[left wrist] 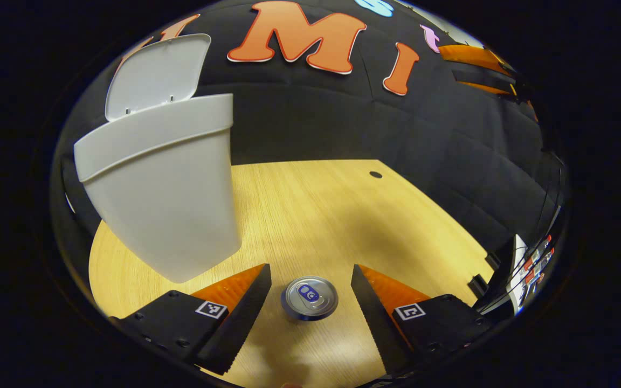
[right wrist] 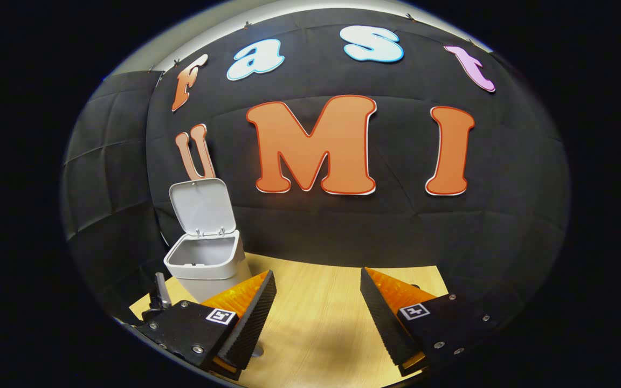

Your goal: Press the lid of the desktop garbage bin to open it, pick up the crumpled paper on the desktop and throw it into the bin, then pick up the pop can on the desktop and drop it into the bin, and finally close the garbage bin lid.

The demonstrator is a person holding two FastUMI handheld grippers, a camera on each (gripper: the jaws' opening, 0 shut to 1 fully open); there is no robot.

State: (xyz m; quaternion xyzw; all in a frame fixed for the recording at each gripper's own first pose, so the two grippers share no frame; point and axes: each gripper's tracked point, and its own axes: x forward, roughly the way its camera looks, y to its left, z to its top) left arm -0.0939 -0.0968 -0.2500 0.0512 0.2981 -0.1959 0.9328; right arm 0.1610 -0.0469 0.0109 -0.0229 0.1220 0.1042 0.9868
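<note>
In the left gripper view, the bin (left wrist: 165,183) at the upper left shows its outer wall only, so its inside is hidden, and the can (left wrist: 309,298) at bottom centre shows little but its top. In the right gripper view, the left tool's (right wrist: 318,315) own finger covers the bin's lower right corner, and a small grey object (right wrist: 160,293) at the lower left is too cut off to identify.

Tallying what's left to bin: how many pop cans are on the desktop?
1. The pop can stands upright on the desktop, between the open left tongs, right of the bin. Others could be out of view.
</note>
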